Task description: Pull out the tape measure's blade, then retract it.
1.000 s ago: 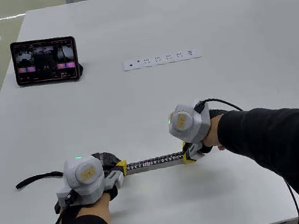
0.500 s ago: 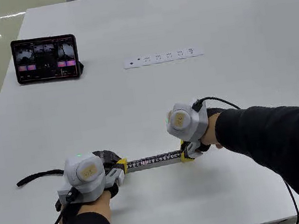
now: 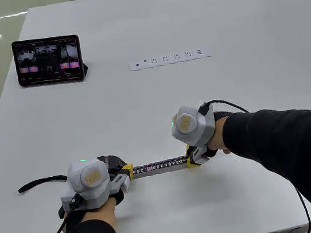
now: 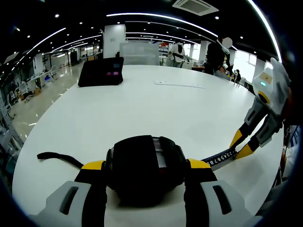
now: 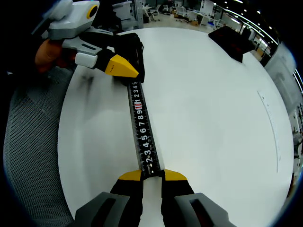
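White table point(image 3: 217, 21): left gripper point(image 4: 146, 164) clamps the black case point(image 4: 142, 153); right gripper point(image 5: 146, 176) pinches the blade point(image 5: 141, 127) near its tip, stretched flat between both grippers.

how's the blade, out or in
Out: the blade spans from the case in the left gripper to the right gripper.

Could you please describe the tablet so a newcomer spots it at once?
On the big white table, look to the far left. The tablet stands propped there, dark with a lit screen, unlike the flat white power strip to its right.
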Motion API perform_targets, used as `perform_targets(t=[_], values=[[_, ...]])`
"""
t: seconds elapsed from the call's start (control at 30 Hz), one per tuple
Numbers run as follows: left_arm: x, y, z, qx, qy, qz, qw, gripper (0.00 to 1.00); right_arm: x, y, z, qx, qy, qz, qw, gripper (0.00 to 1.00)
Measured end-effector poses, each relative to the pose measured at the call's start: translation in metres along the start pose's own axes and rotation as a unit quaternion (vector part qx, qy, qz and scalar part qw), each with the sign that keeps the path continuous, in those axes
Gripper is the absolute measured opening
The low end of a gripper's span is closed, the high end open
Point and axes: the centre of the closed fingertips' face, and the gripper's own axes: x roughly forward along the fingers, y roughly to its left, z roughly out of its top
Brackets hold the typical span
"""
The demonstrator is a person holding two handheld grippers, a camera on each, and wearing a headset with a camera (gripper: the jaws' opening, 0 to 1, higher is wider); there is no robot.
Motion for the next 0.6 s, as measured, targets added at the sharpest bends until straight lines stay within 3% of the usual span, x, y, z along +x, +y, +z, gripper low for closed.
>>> perform_targets(t=[0.6], values=[[-0.0001,-0.0004,0.0002,0.0,0.0,0.0,1.0,0.63,0.0017,0.0003,0.0062,-0.001,0.0,0.001,1.0,0.1]])
